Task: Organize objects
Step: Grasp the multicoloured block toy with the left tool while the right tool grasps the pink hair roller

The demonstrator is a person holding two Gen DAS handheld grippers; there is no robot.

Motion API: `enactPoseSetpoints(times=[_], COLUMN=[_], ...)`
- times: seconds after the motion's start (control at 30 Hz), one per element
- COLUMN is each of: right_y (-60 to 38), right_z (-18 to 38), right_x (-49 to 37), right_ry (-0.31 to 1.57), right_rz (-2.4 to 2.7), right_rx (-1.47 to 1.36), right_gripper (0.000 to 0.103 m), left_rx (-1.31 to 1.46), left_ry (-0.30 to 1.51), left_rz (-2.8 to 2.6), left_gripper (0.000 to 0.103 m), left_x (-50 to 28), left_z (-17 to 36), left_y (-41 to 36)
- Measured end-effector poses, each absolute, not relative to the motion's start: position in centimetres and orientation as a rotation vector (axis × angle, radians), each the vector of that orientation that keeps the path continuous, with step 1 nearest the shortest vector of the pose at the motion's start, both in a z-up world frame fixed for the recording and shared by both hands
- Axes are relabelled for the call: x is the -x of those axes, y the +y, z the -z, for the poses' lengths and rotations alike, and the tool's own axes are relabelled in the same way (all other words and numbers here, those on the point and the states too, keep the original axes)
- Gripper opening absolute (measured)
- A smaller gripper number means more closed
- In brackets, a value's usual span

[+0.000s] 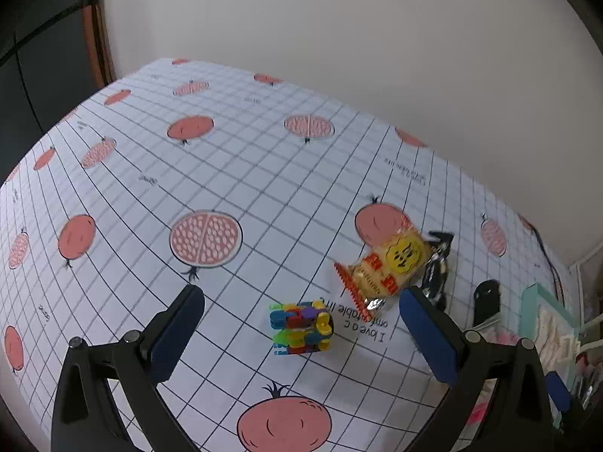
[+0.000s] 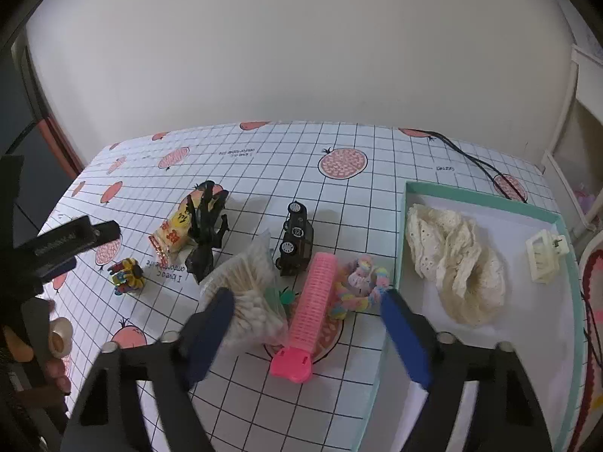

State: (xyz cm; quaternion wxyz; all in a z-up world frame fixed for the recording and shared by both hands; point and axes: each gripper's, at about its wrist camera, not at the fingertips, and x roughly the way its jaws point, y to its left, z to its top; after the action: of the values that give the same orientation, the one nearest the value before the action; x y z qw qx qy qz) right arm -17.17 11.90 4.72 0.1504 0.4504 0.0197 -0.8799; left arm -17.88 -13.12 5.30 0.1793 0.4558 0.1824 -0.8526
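My left gripper (image 1: 301, 293) is open above the table, its blue pads wide apart. A small multicoloured block toy (image 1: 301, 326) lies between and just beyond them, untouched. Past it are a yellow snack packet (image 1: 388, 267) and a black hair claw (image 1: 437, 267). My right gripper (image 2: 308, 297) is open too, hovering over a pink hair roller (image 2: 314, 301). A bag of cotton swabs (image 2: 248, 293) sits by its left finger and a pastel scrunchie (image 2: 361, 286) by its right. A black toy car (image 2: 296, 239) stands further back.
A teal box (image 2: 482, 203) at the right holds a cream lace scrunchie (image 2: 456, 263) and a cream hair clip (image 2: 544, 258). A black cable (image 2: 475, 162) runs across the far right of the table. A hand (image 2: 56, 339) is at the left edge.
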Motion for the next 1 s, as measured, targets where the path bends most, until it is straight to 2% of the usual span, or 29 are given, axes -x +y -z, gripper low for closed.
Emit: enactPoseSetpoints(times=[0.13,0.2,0.33,0.37,0.4,0.47,0.57,0.7,1.0], right_y=[11.9,12.1,12.6,12.6,12.6,12.5,12.4,12.1,11.7], right_z=[-4.3,-4.1,-3.7,-3.5,-3.3,-3.0,-2.6,-2.1,-1.2], right_x=[17.5,17.7,17.9,18.0,18.1,18.2,18.2,18.2,18.1], right_ry=[0.059,0.04,0.019,0.017,0.016,0.016,0.018,0.032,0.047], right_rz=[2.535,2.537,2.546,2.544,2.541,2.532,2.521,2.503,2.469], right_rx=[-1.304,-1.313,-1.319,-1.325,-1.33,-1.339,-1.348,-1.357,-1.397], right_gripper=[0.072,0.067,0.057,0.053,0.049,0.048,0.044,0.039,0.035], left_rx=[-1.347,-1.365,-1.378,-1.377,-1.38,-1.393,-1.402,-1.413,-1.436], left_ry=[0.506,0.487,0.457,0.457,0.454,0.45,0.448,0.431,0.427], left_rz=[2.4,2.398,2.383,2.381,2.379,2.37,2.359,2.36,2.353], left_gripper=[0.102,0.095,0.092,0.091,0.084,0.078,0.076,0.069,0.056], left_x=[18.5,18.6,18.9,18.9,18.9,19.1,19.2,19.4,19.5], left_z=[-3.8,-3.4,-2.7,-2.6,-2.5,-2.2,-1.7,-1.4,-0.9], left_y=[-12.7,-12.5,-12.4,-12.4,-12.5,-12.8,-12.8,-12.7,-12.6])
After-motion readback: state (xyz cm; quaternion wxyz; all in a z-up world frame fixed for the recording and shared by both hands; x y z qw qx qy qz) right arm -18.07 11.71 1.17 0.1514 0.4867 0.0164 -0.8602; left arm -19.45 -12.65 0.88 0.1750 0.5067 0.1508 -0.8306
